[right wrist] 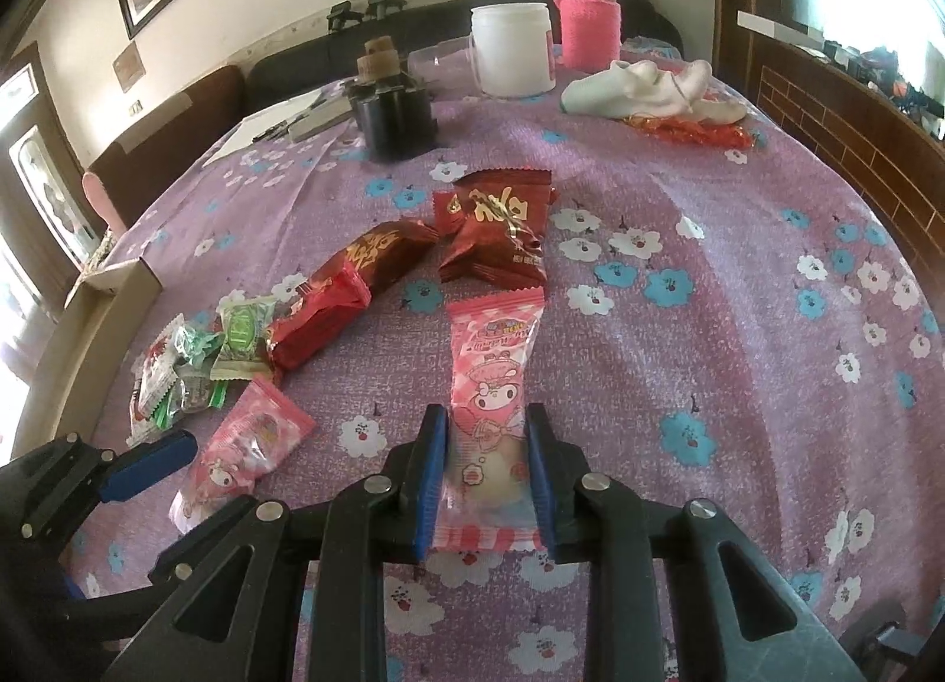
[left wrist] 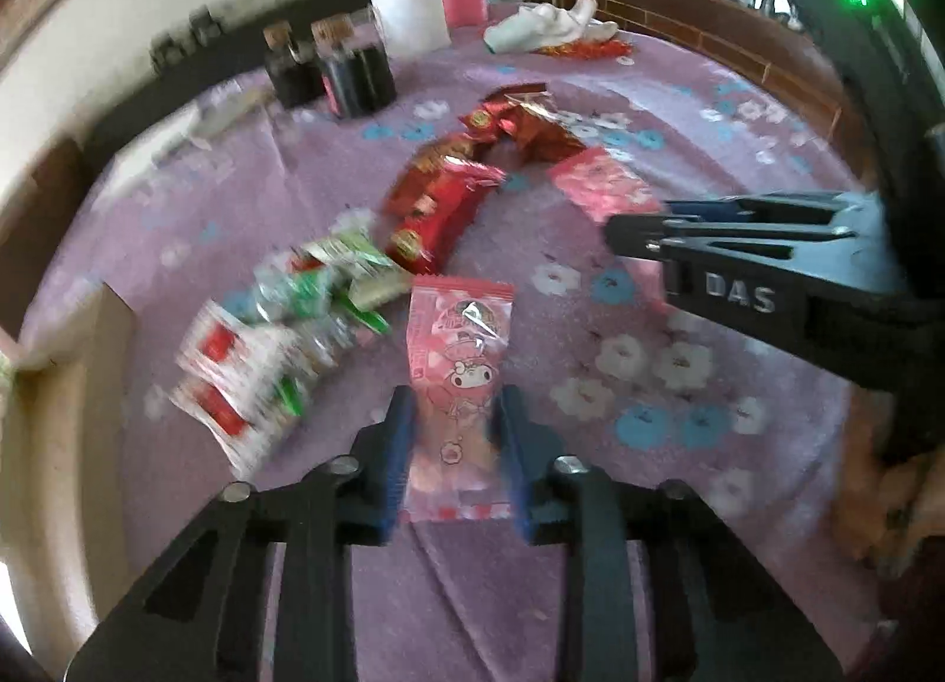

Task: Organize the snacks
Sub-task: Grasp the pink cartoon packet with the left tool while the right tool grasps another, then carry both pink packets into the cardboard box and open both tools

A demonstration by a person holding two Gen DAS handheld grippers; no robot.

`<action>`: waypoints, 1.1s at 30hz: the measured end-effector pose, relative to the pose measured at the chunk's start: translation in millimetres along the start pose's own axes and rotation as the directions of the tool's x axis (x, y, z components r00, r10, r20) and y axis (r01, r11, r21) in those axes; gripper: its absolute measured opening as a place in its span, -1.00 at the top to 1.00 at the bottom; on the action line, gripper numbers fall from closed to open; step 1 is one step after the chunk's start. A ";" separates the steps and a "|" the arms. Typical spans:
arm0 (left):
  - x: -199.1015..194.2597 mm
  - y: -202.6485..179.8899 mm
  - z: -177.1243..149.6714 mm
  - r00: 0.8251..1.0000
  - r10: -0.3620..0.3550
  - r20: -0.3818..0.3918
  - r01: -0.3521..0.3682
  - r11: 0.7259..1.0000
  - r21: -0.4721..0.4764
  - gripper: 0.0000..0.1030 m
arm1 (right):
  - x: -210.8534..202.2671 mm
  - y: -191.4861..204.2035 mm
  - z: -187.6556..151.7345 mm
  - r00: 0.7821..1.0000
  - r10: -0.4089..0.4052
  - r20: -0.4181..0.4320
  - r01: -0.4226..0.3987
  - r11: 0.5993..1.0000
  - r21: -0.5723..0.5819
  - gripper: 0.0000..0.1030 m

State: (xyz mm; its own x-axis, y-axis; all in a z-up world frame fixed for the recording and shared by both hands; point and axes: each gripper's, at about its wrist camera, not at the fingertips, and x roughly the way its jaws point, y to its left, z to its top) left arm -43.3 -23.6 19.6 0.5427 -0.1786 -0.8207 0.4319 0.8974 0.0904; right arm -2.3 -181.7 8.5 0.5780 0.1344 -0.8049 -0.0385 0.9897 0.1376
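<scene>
Snack packets on purple floral tablecloth [left wrist: 679,339]; each gripper clamps a pink cartoon-printed packet.

Left wrist view: left gripper [left wrist: 455,446] clamped on near-centre pink packet [left wrist: 460,363]; green-white sweets [left wrist: 283,339] left, blurred; right gripper's [left wrist: 635,236] packet largely hidden.
Right wrist view: right gripper [right wrist: 487,469] grips pink packet [right wrist: 493,381]; white plastic tub [right wrist: 512,49] far, contents unreadable.

The raised white letters "DAS" stand on the black body of the right gripper [left wrist: 635,236], at three o'clock in the left wrist view. The gold characters on the red snack packets [right wrist: 502,227], near twelve o'clock in the right wrist view, are too blurred to read, as is the print on the pink packet [right wrist: 493,387] below them.
</scene>
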 end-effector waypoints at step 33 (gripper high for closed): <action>-30.9 294.9 -44.1 0.995 0.098 -0.008 -0.082 0.787 -0.612 0.46 | 34.9 294.1 51.5 0.902 0.389 -0.188 -0.425 0.875 -0.232 0.51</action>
State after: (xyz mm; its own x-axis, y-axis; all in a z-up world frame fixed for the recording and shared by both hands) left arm 35.6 264.4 46.7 0.5766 -0.0869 -0.8124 -0.1453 0.9676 -0.2067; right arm 48.5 111.6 50.7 0.3536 0.5152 -0.7807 -0.4690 0.8198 0.3285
